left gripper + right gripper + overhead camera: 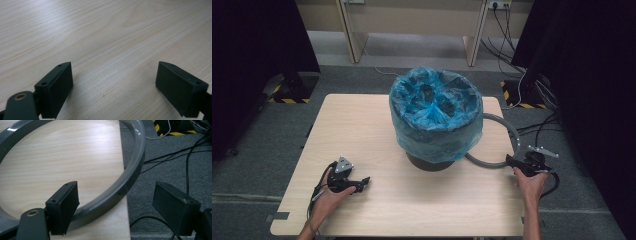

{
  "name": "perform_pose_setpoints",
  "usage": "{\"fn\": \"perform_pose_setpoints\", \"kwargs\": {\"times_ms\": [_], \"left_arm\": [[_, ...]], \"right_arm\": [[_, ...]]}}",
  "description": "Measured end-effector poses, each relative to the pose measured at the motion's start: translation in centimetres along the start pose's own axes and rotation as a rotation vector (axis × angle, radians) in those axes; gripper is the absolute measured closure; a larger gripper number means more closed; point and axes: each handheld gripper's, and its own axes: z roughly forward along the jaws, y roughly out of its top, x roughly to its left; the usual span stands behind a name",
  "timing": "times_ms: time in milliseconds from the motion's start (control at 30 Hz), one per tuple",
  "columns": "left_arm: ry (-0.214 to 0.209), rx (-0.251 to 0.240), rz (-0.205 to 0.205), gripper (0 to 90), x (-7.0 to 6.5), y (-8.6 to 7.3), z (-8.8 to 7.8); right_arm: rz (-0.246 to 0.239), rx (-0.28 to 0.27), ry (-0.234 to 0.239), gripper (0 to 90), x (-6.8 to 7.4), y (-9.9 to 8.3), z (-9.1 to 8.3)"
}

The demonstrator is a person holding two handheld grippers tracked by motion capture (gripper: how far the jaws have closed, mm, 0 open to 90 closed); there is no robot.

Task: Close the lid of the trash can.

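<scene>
Lab, black curtains [257, 60], floor cables [532, 100], hazard tape [522, 97]

grey ring [503, 131] partly behind bagged bin [435, 117]

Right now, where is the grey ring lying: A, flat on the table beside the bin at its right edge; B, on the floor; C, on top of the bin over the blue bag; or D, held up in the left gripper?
A: the grey ring lies flat on the table beside the bin, with the open right gripper straddling its band at the table's edge.
</scene>
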Motion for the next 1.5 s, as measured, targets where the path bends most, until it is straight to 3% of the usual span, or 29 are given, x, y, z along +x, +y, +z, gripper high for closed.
{"fn": "perform_pose_setpoints", "kwargs": {"times_ms": [200, 300, 500, 667, 833, 933, 1000, 1267, 1300, 1500], "left_arm": [[0.000, 0.000, 0.000, 13.5, 0.0, 0.0, 0.0], [0.000, 0.000, 0.000, 13.5, 0.0, 0.0, 0.0], [0.000, 0.000, 0.000, 13.5, 0.0, 0.0, 0.0], [0.000, 0.000, 0.000, 13.5, 0.0, 0.0, 0.0], [0.000, 0.000, 0.000, 13.5, 0.0, 0.0, 0.0], [0.000, 0.000, 0.000, 13.5, 0.0, 0.0, 0.0], [0.000, 0.000, 0.000, 13.5, 0.0, 0.0, 0.0], [0.000, 0.000, 0.000, 13.5, 0.0, 0.0, 0.0], [0.000, 0.000, 0.000, 13.5, 0.0, 0.0, 0.0], [0.000, 0.000, 0.000, 13.5, 0.0, 0.0, 0.0]], "right_arm": [[0.004, 0.008, -0.007, 24.1, 0.4, 0.7, 0.9], [0.030, 0.008, -0.016, 26.0, 0.2, 0.9, 1.4], [0.045, 0.047, -0.028, 34.7, -0.2, 0.9, 2.5], [0.074, 0.038, -0.035, 41.5, -0.4, 1.4, 3.0], [0.097, 0.037, -0.050, 54.5, -0.7, 2.2, 3.4], [0.144, 0.033, -0.044, 63.2, -1.3, 2.5, 3.6], [0.144, 0.036, -0.065, 66.1, -1.4, 2.8, 3.6], [0.041, 0.056, -0.170, 78.3, -1.5, 3.5, 3.6], [0.018, 0.058, -0.164, 78.5, -1.7, 3.4, 3.2], [0.027, 0.035, -0.138, 78.8, -3.0, 3.7, 1.6]]}}
